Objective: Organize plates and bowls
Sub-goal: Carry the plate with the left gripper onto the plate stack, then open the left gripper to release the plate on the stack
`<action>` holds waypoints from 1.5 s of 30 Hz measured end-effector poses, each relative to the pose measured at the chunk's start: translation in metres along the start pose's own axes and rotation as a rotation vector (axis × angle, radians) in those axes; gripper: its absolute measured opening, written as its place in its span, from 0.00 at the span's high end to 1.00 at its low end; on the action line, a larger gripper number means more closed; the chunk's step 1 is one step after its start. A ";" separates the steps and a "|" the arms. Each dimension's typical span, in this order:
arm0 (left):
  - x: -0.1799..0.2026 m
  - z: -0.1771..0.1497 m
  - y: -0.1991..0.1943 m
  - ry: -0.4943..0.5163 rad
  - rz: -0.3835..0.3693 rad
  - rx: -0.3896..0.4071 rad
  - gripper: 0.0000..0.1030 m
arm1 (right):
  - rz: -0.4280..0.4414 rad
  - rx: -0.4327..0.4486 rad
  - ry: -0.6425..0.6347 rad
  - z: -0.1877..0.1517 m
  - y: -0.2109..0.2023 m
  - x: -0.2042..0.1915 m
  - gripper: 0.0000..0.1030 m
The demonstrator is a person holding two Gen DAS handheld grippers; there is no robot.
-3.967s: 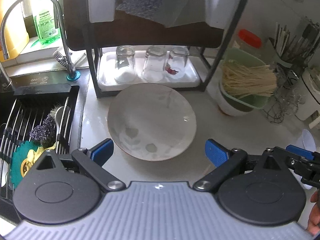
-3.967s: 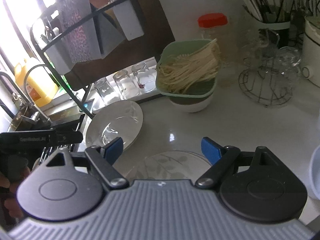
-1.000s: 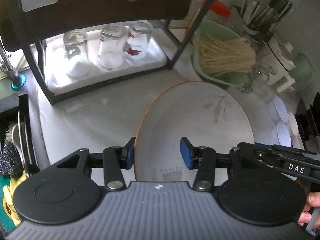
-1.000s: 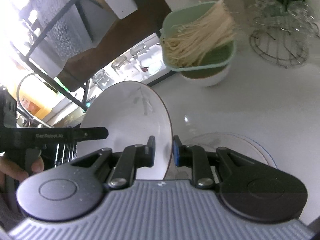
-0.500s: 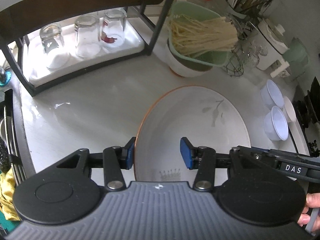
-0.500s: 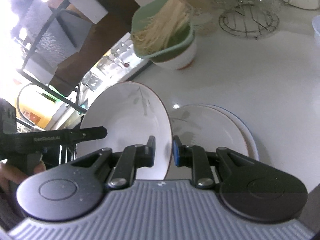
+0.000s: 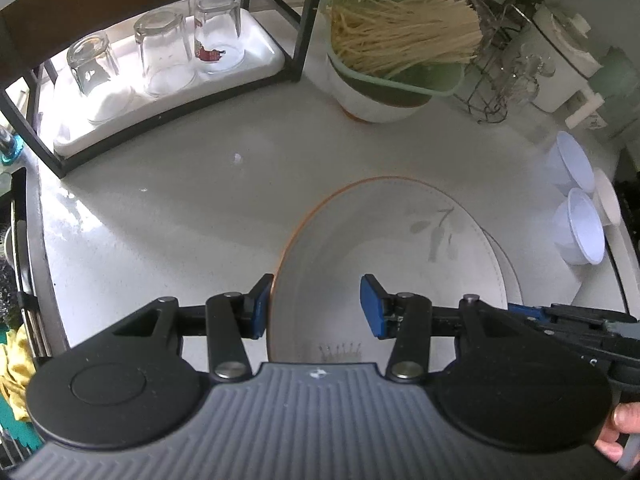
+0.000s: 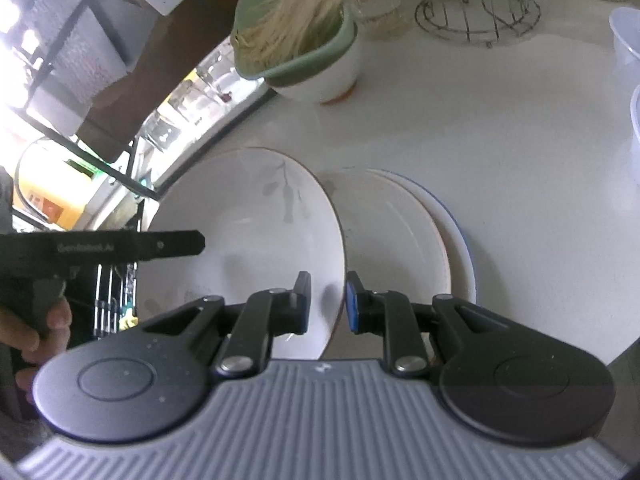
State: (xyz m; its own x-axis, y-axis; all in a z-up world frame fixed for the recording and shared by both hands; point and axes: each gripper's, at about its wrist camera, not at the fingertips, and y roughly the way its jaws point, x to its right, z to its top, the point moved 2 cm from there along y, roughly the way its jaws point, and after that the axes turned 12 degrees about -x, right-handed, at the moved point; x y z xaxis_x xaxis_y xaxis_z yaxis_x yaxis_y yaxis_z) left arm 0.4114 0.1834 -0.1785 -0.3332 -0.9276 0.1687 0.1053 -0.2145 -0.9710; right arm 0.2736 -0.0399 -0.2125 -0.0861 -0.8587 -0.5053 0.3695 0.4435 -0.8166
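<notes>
**Plate held at both rims above the stack**

Plate [image 7: 384, 248], white with a thin orange rim and a grey leaf print, sits tilted between my two grippers over the pale worktop [image 7: 180, 200]. My left gripper [image 7: 316, 306] has its jaws clamped across the plate's near edge, one blue pad outside the rim and one inside the bowl of it. My right gripper [image 8: 327, 300] pinches the opposite rim, its jaws nearly together with the thin edge between them. In the right wrist view I see the held plate leaning up on its left side, partly over a stack of plates [image 8: 404, 236] lying flat on the worktop. Near the stack stand small white bowls [image 7: 576, 200]. Further back I see a green strainer of noodles [image 7: 400, 44] resting in a white bowl, and upturned glasses [image 7: 164, 52] on a tray under a black rack.
</notes>
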 end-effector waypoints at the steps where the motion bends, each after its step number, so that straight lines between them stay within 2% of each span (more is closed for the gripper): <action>1: 0.001 0.000 0.001 0.003 0.004 0.000 0.50 | -0.003 -0.004 -0.002 0.001 0.001 0.000 0.79; 13: 0.024 0.004 0.006 0.103 0.080 -0.006 0.50 | -0.036 -0.044 0.004 0.003 0.016 0.007 0.79; 21: 0.036 0.003 0.015 0.158 0.142 -0.036 0.49 | -0.072 -0.024 -0.026 0.008 0.014 0.010 0.80; 27: 0.039 0.001 0.018 0.138 0.144 -0.032 0.49 | -0.122 0.001 -0.060 0.009 0.007 0.012 0.80; 31: 0.045 -0.001 0.013 0.140 0.162 -0.005 0.48 | -0.125 0.001 -0.072 0.009 0.005 0.013 0.80; 45: 0.035 -0.022 -0.010 0.001 0.160 0.087 0.48 | -0.155 0.045 -0.111 0.011 -0.009 0.013 0.80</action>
State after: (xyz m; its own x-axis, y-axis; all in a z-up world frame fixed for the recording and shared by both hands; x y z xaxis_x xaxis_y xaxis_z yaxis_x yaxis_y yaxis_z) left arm 0.3778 0.1597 -0.1665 -0.3067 -0.9517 0.0129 0.2380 -0.0898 -0.9671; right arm 0.2792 -0.0580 -0.2088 -0.0431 -0.9400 -0.3386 0.4012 0.2941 -0.8675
